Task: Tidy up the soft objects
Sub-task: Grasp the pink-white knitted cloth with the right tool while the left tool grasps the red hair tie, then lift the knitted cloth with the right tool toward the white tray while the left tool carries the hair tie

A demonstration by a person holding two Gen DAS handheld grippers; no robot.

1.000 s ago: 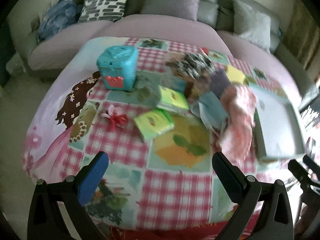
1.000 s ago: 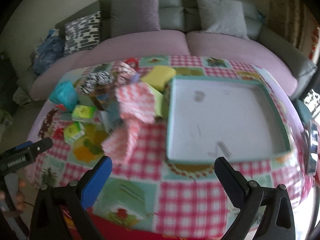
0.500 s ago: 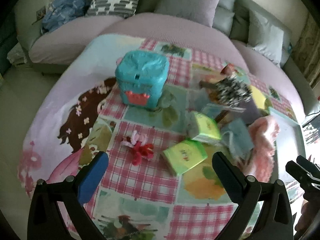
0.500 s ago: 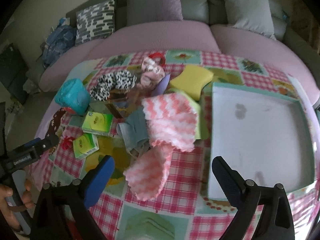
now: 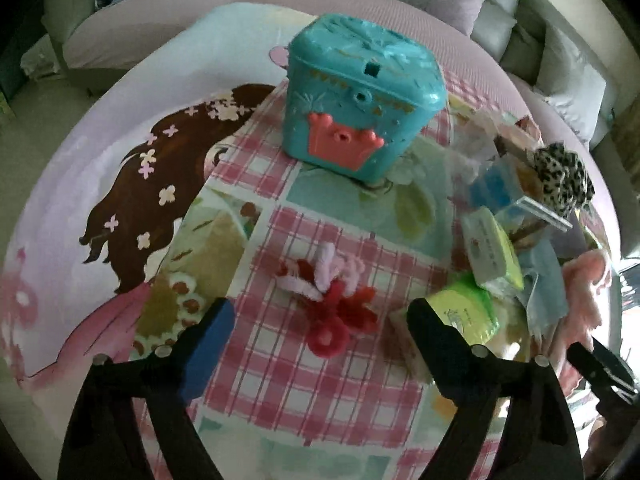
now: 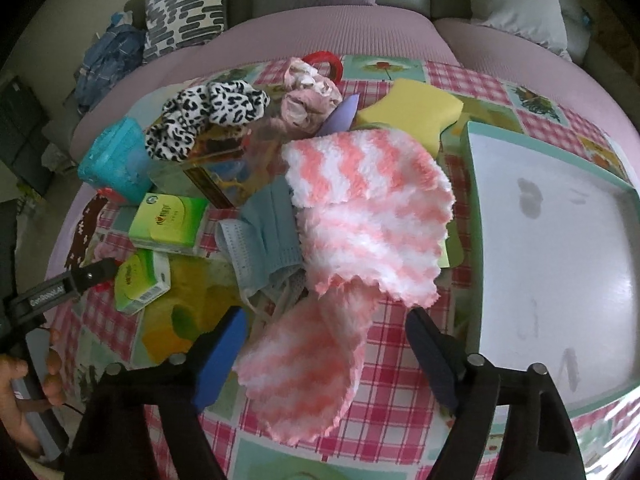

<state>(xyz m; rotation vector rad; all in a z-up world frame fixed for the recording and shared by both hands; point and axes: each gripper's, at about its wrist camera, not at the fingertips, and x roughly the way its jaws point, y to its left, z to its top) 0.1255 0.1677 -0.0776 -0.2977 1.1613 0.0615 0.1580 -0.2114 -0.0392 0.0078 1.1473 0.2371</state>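
Pink-and-white fluffy cloth [image 6: 360, 232] lies on our desk [image 6: 392, 364], its long axis running from the far pile toward us. We count two green tissue packs [image 6: 170, 220], one teal box [image 5: 360, 100] and one tray [image 6: 560, 264]. Our right claw [image 6: 326, 344] is closing around the cloth's near end, not pressing it. Our left claw [image 5: 320, 328] is closing around one red-and-pink hair bow [image 5: 328, 300].

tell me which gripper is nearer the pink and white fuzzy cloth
Right. The right gripper has its closing fingers astride the cloth, not yet pressing it. The left gripper sits over the red bow, off to the cloth's left.
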